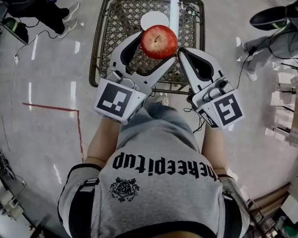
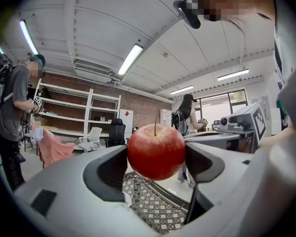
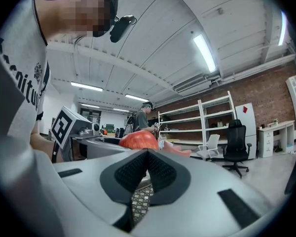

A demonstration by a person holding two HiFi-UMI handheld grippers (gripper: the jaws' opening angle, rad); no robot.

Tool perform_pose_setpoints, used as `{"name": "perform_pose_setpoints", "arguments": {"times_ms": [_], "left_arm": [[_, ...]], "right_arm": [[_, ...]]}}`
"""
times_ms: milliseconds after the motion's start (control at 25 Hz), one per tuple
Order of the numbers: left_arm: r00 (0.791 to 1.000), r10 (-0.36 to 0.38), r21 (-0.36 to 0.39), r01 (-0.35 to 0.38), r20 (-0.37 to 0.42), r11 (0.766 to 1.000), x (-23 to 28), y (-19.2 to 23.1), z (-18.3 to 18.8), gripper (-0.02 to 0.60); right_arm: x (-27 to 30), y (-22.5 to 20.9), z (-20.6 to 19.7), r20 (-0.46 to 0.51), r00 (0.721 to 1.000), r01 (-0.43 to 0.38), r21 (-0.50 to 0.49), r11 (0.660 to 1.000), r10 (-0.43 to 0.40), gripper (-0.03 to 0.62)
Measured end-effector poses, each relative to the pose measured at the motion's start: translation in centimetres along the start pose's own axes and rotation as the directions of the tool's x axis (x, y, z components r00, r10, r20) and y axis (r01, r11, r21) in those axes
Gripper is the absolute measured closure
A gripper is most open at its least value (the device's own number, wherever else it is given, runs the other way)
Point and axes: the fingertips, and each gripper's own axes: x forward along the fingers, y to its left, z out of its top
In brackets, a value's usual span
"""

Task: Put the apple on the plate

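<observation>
Clamping one apple (image 1: 159,41), left gripper (image 1: 158,44) hangs near one plate (image 1: 152,19).

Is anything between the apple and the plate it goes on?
Nothing visible. The left gripper holds the apple over the white plate on the mesh table, and the plate's visible part is bare. The shut right gripper sits beside the apple, off that path.

plate (image 1: 150,19): near rim hidden by apple (image 1: 159,41) | right gripper view: apple's lower half behind right tongs (image 3: 146,158)
</observation>
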Motion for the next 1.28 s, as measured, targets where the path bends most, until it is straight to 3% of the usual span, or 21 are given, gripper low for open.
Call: {"name": "perform_pose_setpoints", "arguments": {"times_ms": [480, 1280], "left_arm": [[1.000, 0.008, 0.004, -0.008, 0.001, 1.000, 0.5, 0.0, -0.3, 0.183], [0.995, -0.096, 0.003, 0.096, -0.021, 0.995, 2.8, 6.0, -0.8, 0.183]], "right_arm": [[0.1, -0.5, -0.5, 0.006, 1.000, -0.009, 0.011, 1.000, 0.009, 0.599], [5.3, -2.8, -1.3, -0.015, 0.991, 0.137, 0.050, 0.989, -0.137, 0.599]]}}
